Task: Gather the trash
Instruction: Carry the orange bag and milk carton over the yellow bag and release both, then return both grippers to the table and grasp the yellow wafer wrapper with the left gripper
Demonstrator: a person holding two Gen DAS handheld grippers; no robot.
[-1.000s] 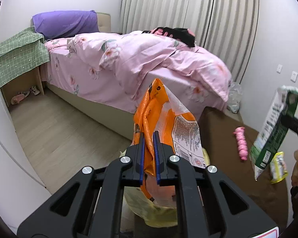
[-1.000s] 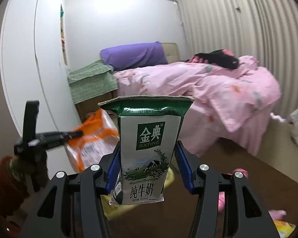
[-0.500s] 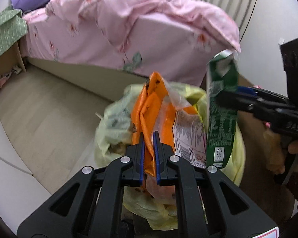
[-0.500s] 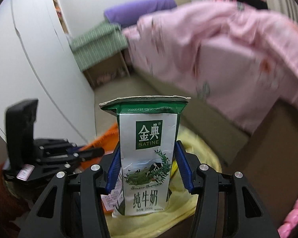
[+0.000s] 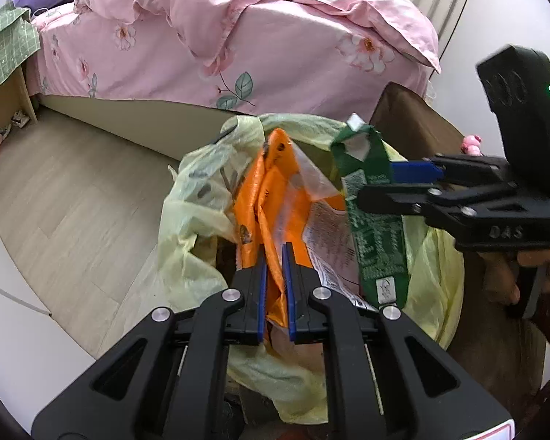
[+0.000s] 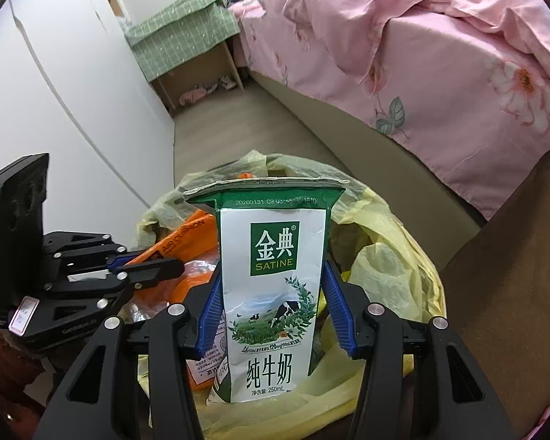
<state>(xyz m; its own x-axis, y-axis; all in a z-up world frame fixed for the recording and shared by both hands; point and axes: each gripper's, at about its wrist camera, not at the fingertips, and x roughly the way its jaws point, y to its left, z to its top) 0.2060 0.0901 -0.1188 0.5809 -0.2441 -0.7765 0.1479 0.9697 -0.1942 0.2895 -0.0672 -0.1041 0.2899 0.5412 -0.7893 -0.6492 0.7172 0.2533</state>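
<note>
**Both claws loaded, held over the mouth of the yellow bag**

My left gripper [image 5: 274, 256] has its blue pads pinched almost together on the orange wrapper [image 5: 271, 198], which is clamped flat between them. The wrapper's long axis runs straight out ahead of the fingers, its crumpled top edge pointing away from me and its printed clear panel fanning off to the right of the claw. Its lower end drops below the pads into the yellow trash bag [image 5: 187, 205], whose open rim spreads out on all sides of the fingertips.

My right gripper [image 6: 274, 293] stands wide, with both blue pads pressed against the sides of the milk carton [image 6: 273, 293]. The carton sits upright between the fingers, long axis along them, flattened top seam pointing away from me and its base toward the claw's body. From the left wrist view it hangs just right of the wrapper, top tilted slightly left, above the bag's opening.

Beyond the bag lies pale wood flooring [image 5: 73, 198], then the bed with pink floral bedding [image 5: 275, 47]. A brown table [image 6: 513, 293] sits right of the bag.
</note>
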